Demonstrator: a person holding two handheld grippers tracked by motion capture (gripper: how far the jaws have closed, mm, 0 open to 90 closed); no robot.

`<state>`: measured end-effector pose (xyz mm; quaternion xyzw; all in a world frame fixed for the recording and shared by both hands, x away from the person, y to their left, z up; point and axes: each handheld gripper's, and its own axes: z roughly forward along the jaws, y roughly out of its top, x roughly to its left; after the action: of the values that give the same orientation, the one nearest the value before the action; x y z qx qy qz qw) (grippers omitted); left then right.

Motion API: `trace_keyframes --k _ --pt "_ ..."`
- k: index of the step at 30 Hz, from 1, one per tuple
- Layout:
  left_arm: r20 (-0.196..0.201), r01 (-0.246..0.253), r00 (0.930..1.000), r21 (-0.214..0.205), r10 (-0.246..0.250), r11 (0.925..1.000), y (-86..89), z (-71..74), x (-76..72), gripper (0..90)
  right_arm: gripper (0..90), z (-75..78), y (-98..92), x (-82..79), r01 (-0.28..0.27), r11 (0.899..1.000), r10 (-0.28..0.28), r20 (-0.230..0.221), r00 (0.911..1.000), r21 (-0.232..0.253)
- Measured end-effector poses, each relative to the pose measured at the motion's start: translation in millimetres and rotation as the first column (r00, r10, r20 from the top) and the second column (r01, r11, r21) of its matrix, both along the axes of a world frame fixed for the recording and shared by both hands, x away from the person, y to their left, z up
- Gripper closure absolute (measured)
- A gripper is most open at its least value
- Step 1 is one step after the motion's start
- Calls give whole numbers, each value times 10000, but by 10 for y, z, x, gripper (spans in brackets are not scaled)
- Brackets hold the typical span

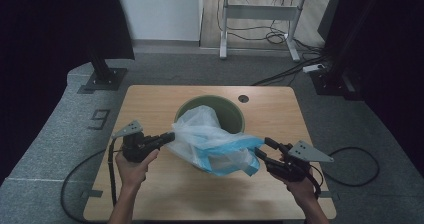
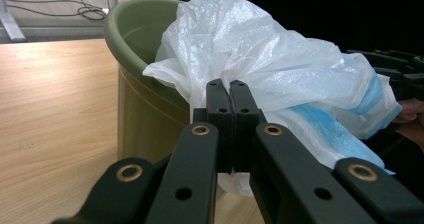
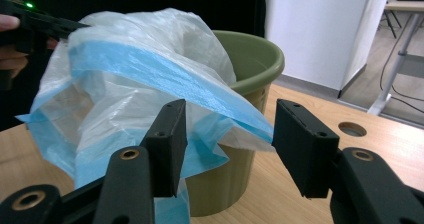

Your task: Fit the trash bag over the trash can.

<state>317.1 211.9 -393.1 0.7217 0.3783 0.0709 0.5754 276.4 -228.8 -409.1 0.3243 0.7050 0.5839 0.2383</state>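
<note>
Left claw point(image 2: 230, 91): I keep it clenched on the bag point(image 1: 215, 141).
Right claw point(image 3: 227, 134): released, bag edge between jaws.
Left to do: line the bin point(image 1: 235, 111).

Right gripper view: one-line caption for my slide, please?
Right gripper open beside the blue-edged plastic bag draped over the green bin; left gripper pinches its far edge.

Overhead; two close views, shared bag point(image 1: 215, 139)

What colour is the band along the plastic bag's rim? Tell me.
Blue, on the plastic bag, which is otherwise translucent white; clearest in the right gripper view.
</note>
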Motion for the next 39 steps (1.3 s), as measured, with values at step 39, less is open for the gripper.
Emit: trace_keyframes --k 39 --pt "-159 110 9998 -36 -111 9999 1 21 73 897 598 26 162 128 -1151 9914 1156 56 9933 -624"
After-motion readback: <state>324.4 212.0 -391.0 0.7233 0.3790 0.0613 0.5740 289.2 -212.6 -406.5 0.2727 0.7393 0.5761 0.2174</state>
